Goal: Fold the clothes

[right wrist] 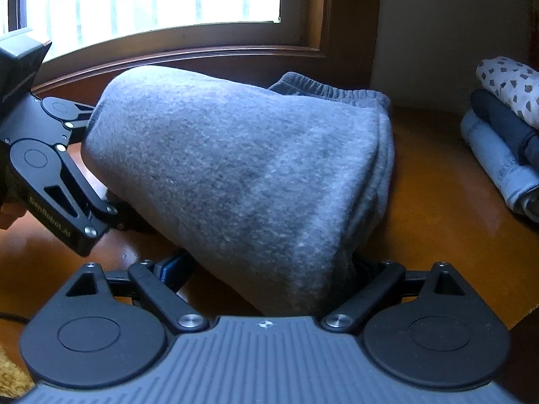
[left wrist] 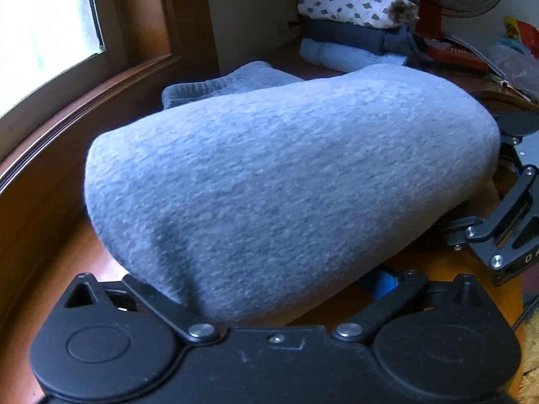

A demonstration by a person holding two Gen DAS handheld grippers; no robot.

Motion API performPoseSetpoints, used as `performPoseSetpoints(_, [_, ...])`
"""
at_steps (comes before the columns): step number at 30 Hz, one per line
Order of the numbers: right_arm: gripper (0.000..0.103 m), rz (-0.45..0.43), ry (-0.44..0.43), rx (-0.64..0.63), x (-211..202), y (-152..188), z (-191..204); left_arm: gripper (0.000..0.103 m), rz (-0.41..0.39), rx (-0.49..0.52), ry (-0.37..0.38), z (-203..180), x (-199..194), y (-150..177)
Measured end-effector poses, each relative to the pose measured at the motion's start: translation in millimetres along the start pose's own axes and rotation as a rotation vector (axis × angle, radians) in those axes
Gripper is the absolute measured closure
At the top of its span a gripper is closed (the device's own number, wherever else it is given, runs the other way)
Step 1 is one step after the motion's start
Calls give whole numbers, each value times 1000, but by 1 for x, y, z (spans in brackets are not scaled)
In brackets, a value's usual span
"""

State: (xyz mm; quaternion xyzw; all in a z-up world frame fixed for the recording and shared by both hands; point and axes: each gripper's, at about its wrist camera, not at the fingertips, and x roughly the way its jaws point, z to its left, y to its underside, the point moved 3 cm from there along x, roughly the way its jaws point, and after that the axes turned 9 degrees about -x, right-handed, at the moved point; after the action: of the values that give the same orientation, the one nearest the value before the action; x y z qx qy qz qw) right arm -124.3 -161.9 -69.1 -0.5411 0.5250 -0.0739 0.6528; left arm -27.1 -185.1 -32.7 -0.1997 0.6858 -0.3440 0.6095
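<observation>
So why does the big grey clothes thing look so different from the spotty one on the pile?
The grey garment is plain, fuzzy and bulky; the spotty cloth is white with small dark shapes and looks thinner. The grey garment lies alone on the wooden table, draped over the hand-held grippers; the spotty cloth sits on top of a stack of folded clothes. Both are folded over.

Bright window point(right wrist: 148, 0) in a dark wooden frame point(right wrist: 323, 10); pale wall point(right wrist: 448, 17) beside it; glossy wooden surface point(right wrist: 431, 185) below.
</observation>
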Motion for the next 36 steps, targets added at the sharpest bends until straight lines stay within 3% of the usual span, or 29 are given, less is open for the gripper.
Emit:
performPoseSetpoints(9, [13,-9,-17,76,-27,12,6,0,17,-42,56,-20,-29,16])
performPoseSetpoints(20, [13,7,-95,5,-68,34,37,0,55,-94,32,-48,-79,58])
performPoseSetpoints(25, [13,17,-147,-47,-70,34,46,0,59,-131,-16,-52,-90,68])
performPoseSetpoints(29, [13,23,-170,-73,-71,32,44,0,34,-148,-124,-49,-96,74])
performPoseSetpoints(33, [14,16,-170,-70,-80,32,32,0,50,-162,-188,-44,-101,84])
performPoseSetpoints(36, [16,15,-154,-73,-89,36,25,5,5,-184,-230,-44,-105,83])
